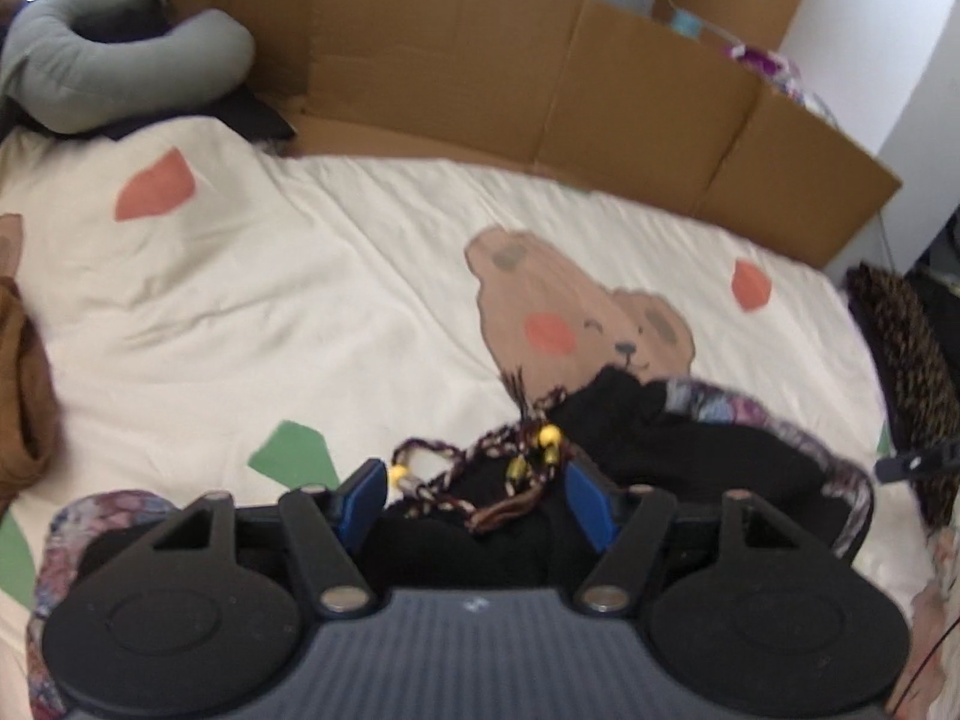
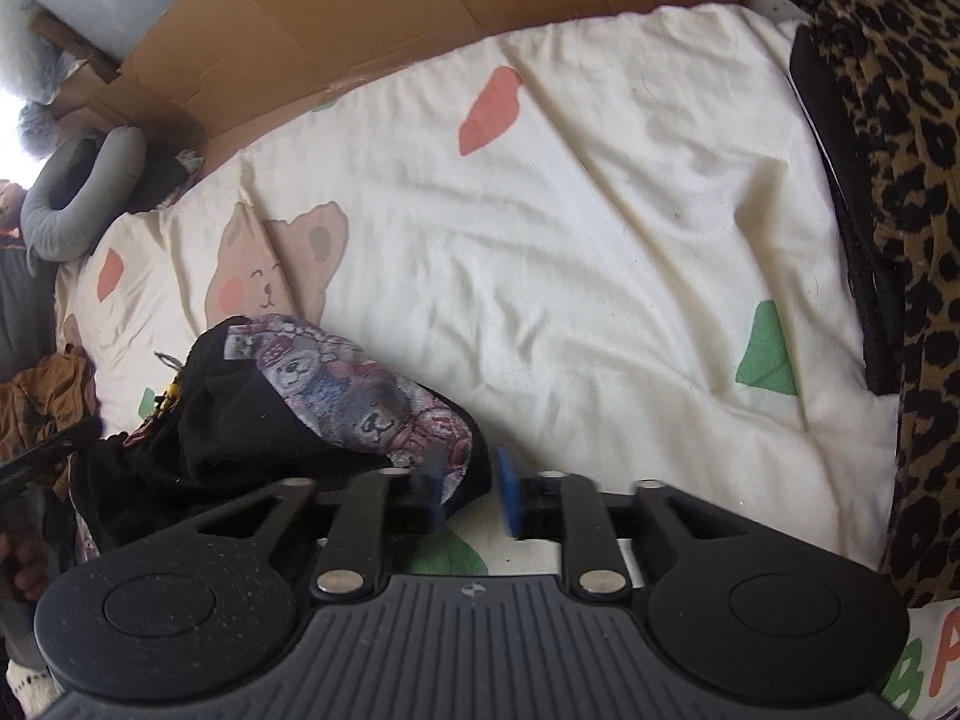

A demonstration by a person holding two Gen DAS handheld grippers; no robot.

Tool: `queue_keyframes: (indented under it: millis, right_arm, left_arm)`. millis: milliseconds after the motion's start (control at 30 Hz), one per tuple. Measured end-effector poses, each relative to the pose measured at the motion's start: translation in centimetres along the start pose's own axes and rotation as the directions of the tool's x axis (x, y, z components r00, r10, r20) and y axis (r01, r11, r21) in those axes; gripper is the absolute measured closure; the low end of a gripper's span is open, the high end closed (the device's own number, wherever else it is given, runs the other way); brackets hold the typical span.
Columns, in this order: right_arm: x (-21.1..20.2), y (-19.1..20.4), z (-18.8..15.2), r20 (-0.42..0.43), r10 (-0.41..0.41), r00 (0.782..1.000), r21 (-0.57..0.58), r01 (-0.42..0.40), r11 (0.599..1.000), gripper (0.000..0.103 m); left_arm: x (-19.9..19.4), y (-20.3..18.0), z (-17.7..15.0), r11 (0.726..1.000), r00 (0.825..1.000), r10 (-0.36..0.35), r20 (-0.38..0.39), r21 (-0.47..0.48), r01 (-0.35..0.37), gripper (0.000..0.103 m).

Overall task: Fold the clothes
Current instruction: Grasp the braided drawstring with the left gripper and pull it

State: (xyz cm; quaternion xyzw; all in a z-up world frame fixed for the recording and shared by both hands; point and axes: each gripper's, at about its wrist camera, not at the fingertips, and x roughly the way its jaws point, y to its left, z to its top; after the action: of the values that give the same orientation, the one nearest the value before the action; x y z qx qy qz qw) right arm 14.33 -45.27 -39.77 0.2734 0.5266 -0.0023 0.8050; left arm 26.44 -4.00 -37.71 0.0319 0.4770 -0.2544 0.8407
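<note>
A black garment with a bear-print lining lies bunched on the cream quilt. Its braided cord with yellow beads trails across the black cloth. My left gripper is open just above it, and the cord and black fabric sit between the blue pads without being pinched. From the right wrist, the same garment sits at the lower left. My right gripper is open a little; the garment's printed hem lies between its pads, and the right-hand pad stands clear of the cloth.
Flattened cardboard lines the far side of the bed. A grey curved pillow lies at the far left corner, and a brown garment sits at the left edge. A leopard-print blanket runs along the right side.
</note>
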Motion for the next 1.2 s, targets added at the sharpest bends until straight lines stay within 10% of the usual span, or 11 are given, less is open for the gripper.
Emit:
queue_keyframes:
  millis: [567,833,1200]
  right_arm:
    - [1.0,1.1,-0.2,-0.026,0.005,1.000,-0.030,-0.006,1.000,0.071]
    - [1.2,1.1,-0.3,-0.027,-0.002,1.000,-0.031,0.001,1.000,0.071]
    - [1.4,1.1,-0.3,-0.028,-0.002,1.000,-0.031,0.001,1.000,0.071]
  left_arm:
    - [4.5,1.0,-0.7,0.995,0.997,-0.026,-0.069,-0.099,0.019,0.025]
    - [3.7,0.7,-0.4,0.997,0.999,-0.029,-0.024,-0.074,0.027,0.090]
    - [0.5,-2.1,-1.1,0.993,0.992,-0.120,0.026,0.018,0.120,0.095]
